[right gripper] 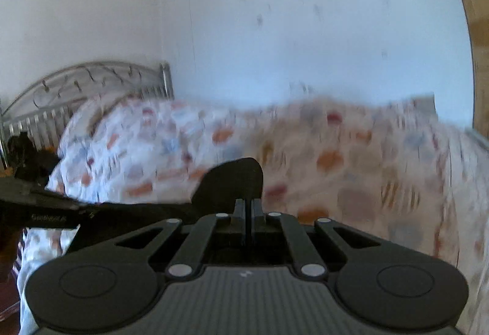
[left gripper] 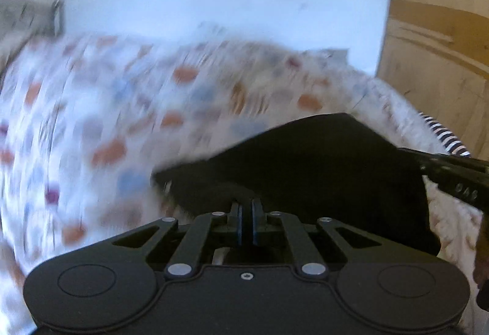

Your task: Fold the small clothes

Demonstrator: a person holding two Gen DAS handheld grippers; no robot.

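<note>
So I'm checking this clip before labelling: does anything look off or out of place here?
Nothing is damaged or spilled. Both views are motion-blurred, so the patterned bedspread is smeared. The black garment is pinched by the left gripper and the right gripper, stretched between them above the bed.

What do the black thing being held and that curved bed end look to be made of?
The black garment looks like soft matte fabric: it drapes limply from the shut left gripper. The headboard seems to be shiny silver metal, with thin curved bars catching light.
</note>
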